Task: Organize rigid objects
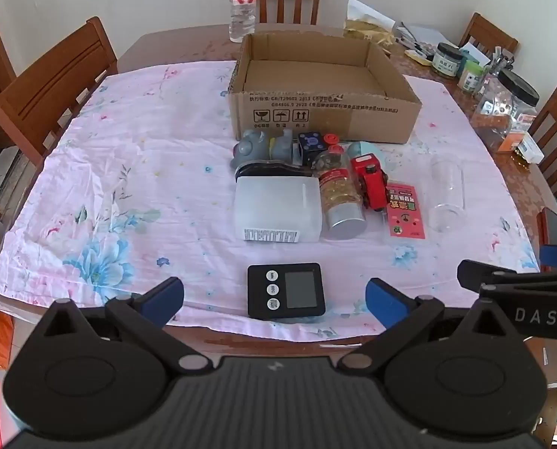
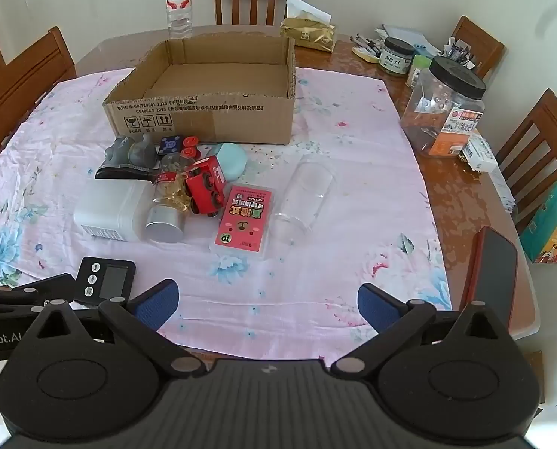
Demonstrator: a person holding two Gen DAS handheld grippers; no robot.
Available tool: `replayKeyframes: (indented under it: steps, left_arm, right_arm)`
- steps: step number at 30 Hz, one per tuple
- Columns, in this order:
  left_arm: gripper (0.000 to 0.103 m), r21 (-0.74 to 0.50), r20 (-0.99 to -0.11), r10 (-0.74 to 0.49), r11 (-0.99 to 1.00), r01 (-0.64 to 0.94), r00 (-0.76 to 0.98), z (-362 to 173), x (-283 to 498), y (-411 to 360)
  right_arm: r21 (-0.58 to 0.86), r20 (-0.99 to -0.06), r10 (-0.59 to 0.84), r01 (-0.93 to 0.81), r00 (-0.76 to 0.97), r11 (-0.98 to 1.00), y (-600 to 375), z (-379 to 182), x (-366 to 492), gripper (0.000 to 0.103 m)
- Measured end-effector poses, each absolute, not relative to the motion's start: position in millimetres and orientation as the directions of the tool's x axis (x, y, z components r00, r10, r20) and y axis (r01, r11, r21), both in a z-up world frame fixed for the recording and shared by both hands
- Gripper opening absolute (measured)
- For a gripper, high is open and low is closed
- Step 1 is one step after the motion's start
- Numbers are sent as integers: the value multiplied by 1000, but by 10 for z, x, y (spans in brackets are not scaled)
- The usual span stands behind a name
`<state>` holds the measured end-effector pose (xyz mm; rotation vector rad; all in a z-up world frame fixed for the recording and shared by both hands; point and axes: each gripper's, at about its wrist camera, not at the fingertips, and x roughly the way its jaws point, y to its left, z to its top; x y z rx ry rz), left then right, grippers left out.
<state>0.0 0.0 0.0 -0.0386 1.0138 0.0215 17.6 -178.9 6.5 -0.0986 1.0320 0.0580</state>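
Here the left wrist view looks straight down the table's middle: black digital timer (image 1: 285, 290) lies just ahead of the left gripper (image 1: 274, 297), between the lines of its two blue pads, not touched. The right wrist view sits further right; there the same timer (image 2: 106, 280) is off to the left, partly covered by the other gripper's black frame, and a red-cased phone (image 2: 493, 271) on the bare table edge shows fully, where the left view catches only its end.

Left gripper: jaws spread wide, nothing between the pads but cloth and the timer beyond. Right gripper (image 2: 268, 305): jaws spread equally wide, holding nothing; only floral tablecloth (image 2: 315, 262) lies ahead of it.

Task items sit clustered in front of the open cardboard box (image 2: 203, 112), well apart from both grippers: grey toy figure (image 1: 259, 146), white translucent container (image 1: 278, 209), bottle of yellow capsules (image 1: 340, 198) on its side, red toy train (image 2: 205, 185), pink blister card (image 2: 242, 219), clear glass (image 2: 304, 198) lying on its side. Box interior appears empty.
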Motion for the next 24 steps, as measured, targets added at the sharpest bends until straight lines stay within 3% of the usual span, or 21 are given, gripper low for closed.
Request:
replayKeyframes:
  steps: [24]
  left_arm:
    - [102,-12,-850,4,1000,-28,527,31,24,-26]
  right_arm:
    - [-49,-855,7,-94,518,994,-1802,92,156,103]
